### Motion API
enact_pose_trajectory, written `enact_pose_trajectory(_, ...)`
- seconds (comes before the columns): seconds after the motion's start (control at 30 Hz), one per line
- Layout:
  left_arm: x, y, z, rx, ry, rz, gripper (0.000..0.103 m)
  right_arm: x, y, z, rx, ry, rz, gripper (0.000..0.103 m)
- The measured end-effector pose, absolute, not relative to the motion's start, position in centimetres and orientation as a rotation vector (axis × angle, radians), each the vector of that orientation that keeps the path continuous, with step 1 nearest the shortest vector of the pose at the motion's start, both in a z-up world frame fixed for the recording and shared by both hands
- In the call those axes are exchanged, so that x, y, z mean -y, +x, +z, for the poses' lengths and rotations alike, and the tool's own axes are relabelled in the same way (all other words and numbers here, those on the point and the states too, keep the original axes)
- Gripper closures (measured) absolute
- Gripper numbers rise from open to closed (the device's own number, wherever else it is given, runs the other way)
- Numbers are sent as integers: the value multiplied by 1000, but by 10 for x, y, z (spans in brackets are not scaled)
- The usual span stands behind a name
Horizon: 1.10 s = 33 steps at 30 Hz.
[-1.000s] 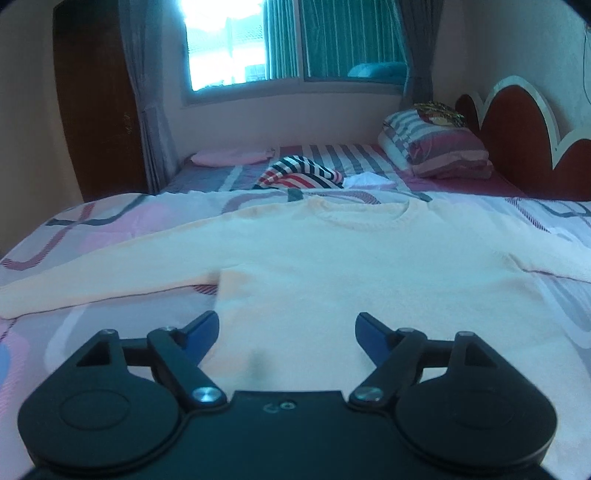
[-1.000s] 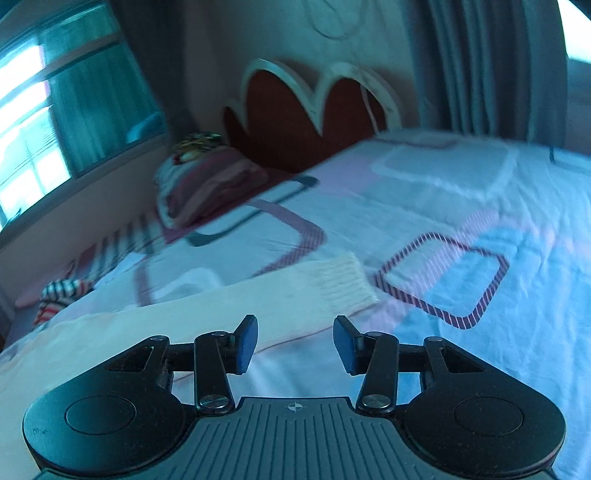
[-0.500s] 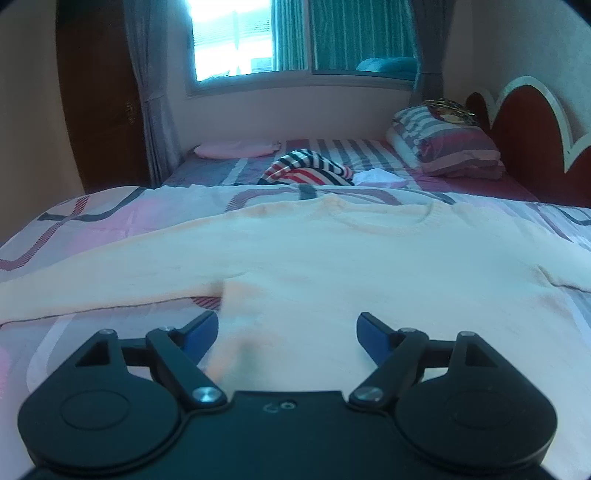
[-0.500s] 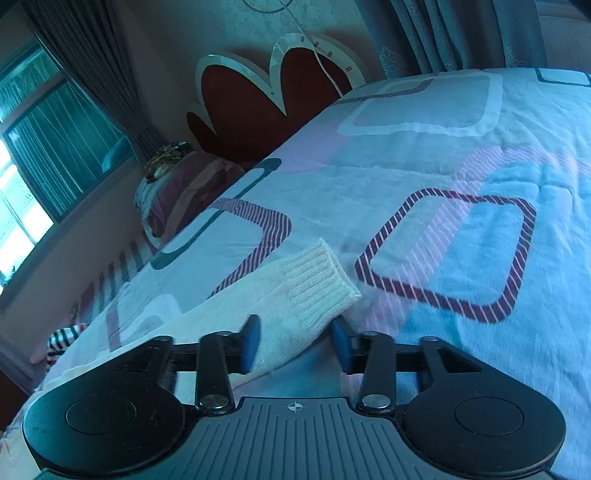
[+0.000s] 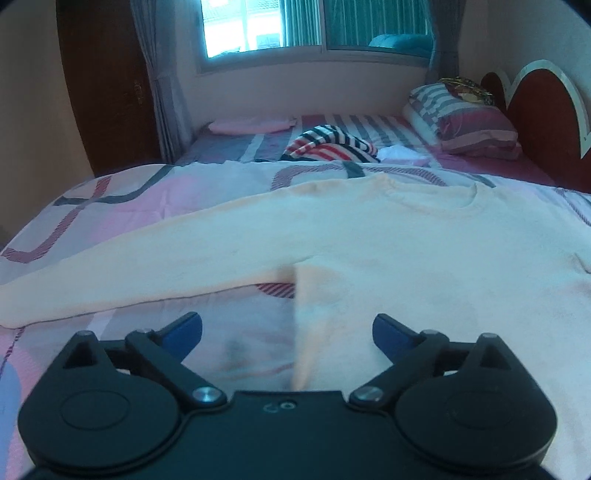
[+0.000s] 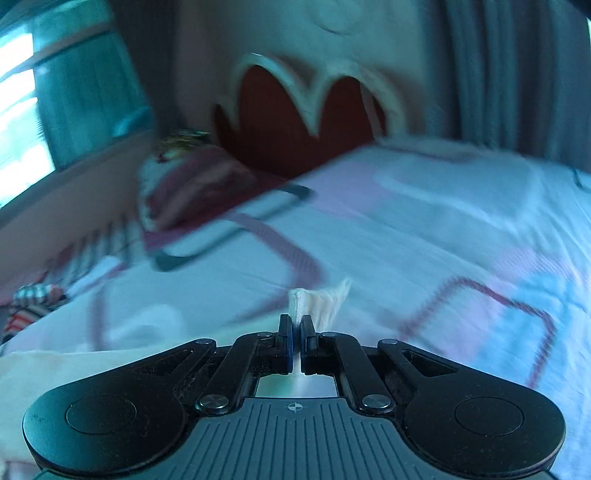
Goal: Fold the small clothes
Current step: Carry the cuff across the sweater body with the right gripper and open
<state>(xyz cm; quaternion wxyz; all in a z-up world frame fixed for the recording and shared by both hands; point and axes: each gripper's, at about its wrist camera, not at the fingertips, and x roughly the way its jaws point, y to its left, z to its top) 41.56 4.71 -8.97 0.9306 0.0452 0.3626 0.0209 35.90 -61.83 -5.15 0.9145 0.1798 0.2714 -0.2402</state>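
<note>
Apparently right gripper pinches sweater cuff — blurred

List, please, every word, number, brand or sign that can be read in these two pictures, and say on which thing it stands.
No readable text.
Left gripper body: small embossed mark, too small to read.
Right gripper body: a small crosshair symbol, no letters.
Sweater, bedsheet: no writing.

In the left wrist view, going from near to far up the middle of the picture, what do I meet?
Left gripper, jaws opening with nothing gripped → cream sweater spread flat on the patterned bedcover → striped garment bunched up on the striped sheet → window.
</note>
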Motion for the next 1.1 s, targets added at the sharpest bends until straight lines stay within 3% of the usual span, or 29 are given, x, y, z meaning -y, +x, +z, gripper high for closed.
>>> enact_pose_trajectory(0.07, -49, 415, -89, -735, 89, 23, 25, 587, 372, -44, -545, 324, -418, 100)
enact_pose_trajectory(0.13, -50, 415, -89, -732, 83, 29, 30, 551, 385, -37, -531, 288, -335, 100)
enact_pose_trajectory(0.4, -64, 417, -86, -717, 31, 89, 29, 393, 427, -36, -538, 203, -20, 100)
enact_pose_trajectory(0.63, -79, 411, -82, -719, -1, 107, 13, 273, 436, -51, -559, 79, 200, 100)
enact_pose_trajectory(0.7, -84, 408, -81, -716, -9, 110, 13, 242, 435, -58, -562, 37, 243, 100)
enact_pose_trajectory(0.83, -95, 403, -83, -724, -55, 113, 27, 196, 438, -75, -571, -11, 322, 100)
enact_pose_trajectory(0.97, -96, 403, -85, -729, -71, 109, 29, 168, 441, -92, -597, -31, 394, 99)
enact_pose_trajectory(1.03, -94, 404, -85, -722, -77, 95, 29, 162, 442, -95, -610, -61, 427, 61)
enact_pose_trajectory(1.1, -85, 409, -83, -713, -89, 59, 31, 174, 433, -90, -550, -5, 428, 54)
